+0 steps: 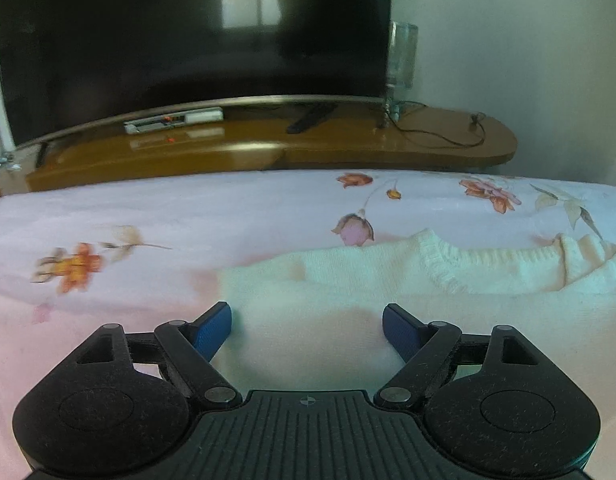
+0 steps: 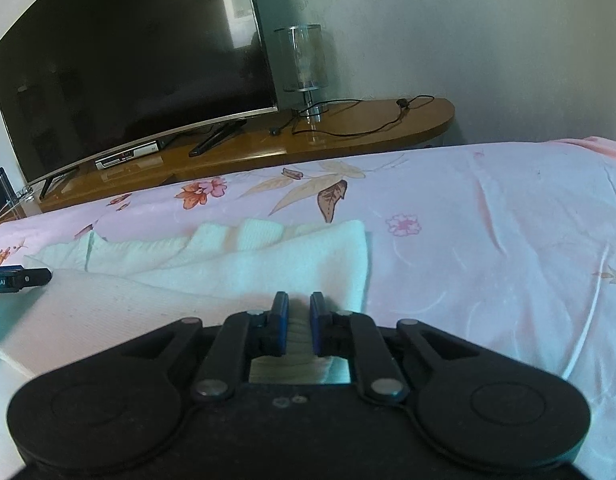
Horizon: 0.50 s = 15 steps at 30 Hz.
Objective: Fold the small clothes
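Left wrist view: left gripper with blue fingers spread wide, nothing pinched, low over white knitted garment; garment flat on floral pink bedsheet, ribbed collar toward far edge; television on wooden counter beyond bed. Right wrist view: right gripper narrowed, fingers clamped on fold of garment; left gripper's tip at frame's left edge; glass lamp beside television.
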Tool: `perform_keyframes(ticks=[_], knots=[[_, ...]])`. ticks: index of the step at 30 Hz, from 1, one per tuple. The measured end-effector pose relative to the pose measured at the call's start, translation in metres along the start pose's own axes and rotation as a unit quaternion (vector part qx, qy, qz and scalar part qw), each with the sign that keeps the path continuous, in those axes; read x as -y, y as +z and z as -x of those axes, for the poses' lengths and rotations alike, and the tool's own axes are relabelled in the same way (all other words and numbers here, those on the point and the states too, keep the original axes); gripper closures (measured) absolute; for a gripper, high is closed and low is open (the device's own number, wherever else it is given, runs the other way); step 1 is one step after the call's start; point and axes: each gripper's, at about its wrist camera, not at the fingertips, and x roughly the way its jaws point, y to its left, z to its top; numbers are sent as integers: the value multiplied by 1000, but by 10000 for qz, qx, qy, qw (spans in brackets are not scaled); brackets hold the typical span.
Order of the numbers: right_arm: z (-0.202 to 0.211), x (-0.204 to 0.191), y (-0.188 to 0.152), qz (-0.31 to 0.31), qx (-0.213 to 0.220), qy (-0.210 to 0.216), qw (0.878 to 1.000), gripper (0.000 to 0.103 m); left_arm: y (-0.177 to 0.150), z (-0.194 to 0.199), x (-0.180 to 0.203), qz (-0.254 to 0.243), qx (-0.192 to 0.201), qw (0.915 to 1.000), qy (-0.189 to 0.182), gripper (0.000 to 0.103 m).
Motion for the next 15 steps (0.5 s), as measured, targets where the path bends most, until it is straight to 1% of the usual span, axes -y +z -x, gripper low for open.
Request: perform_keyframes(ticks=[1,3,5,7,9,12,15], knots=[[9,2,3,-106,68,43,9999,89,-5,11,-2,35,100,9999,-8,21],[34,5,3,-152,360,100,9992,87,-20,27,-10,107,56,9998,169,21],[47,11,-3,-232,179,148,9995,87,-37,40,-19,199,36,9995,242,21],[60,18,-12,-388,157,194,9989,87,-52,54,-32,485,72,9986,215,21],[69,21,-20,-502,118,222,9984,87,-62,63,-41,636,90,9976,255,21],[70,16,-28,-474,24,275,9985,87,-66,66,-48,774,44,9968,219,21],[60,9,-32,-457,-135,253,9985,86,-66,62,-48,736,-27,9971,209,21]])
